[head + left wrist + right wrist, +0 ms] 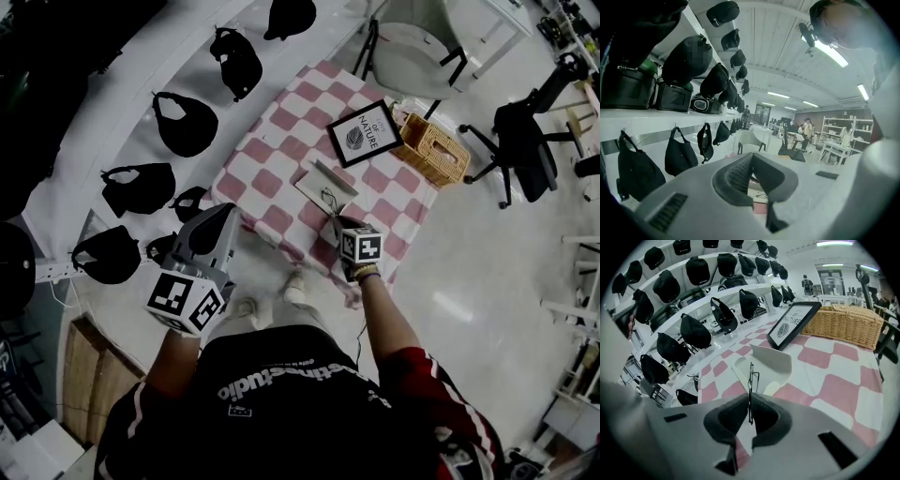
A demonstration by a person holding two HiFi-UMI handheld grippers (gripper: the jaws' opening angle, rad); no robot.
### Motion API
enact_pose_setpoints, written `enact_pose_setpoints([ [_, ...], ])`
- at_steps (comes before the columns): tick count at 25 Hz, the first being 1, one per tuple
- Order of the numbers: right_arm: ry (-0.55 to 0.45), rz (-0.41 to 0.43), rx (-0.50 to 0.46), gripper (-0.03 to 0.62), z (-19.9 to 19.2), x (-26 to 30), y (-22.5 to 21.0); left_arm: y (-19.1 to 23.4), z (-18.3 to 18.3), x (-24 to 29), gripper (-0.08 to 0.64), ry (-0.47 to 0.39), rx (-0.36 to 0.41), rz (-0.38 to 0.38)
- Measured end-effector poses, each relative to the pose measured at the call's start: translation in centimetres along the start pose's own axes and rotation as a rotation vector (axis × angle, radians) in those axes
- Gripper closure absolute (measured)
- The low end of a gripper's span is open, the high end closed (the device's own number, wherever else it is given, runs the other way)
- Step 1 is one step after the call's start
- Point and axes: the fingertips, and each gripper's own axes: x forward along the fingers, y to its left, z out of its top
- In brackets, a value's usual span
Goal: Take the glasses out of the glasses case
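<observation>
glasses (751, 377) in right tongs (749, 403), near case (772, 363)

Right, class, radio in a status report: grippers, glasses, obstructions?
Right gripper shut on glasses, held above open glasses case. Left gripper shut, empty, off to the side. Nothing in the way.

Red-and-white checked cloth (272, 178) over a table, on a pale floor (469, 281). Framed print (365, 134) propped up at the cloth's far side, with a wicker basket (433, 150) just beside it. Row of black bags (184, 123) hung along the white wall left of the cloth. Above them, white shelves (754, 289) lined with black caps (698, 269). Black office chair (525, 141) past the basket, well apart from the table. White chair (412, 42) beyond the far corner. Brown panel (89, 380) at near left. Strip lights (832, 51) overhead, and open racks (843, 136) deep in the room.
</observation>
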Motion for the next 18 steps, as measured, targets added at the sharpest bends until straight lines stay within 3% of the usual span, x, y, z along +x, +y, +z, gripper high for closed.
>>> enact_pose_setpoints([
  [9, -0.053, -0.034, 0.009, 0.569, 2.1, -2.2, 0.8, 1.0, 1.9, -1.3, 0.554, -0.039, 0.011, -0.018],
  [18, -0.121, -0.095, 0.015, 0.569, 4.3, -5.5, 3.0, 1.4, 4.8, -2.2, 0.554, -0.088, 0.027, -0.084],
])
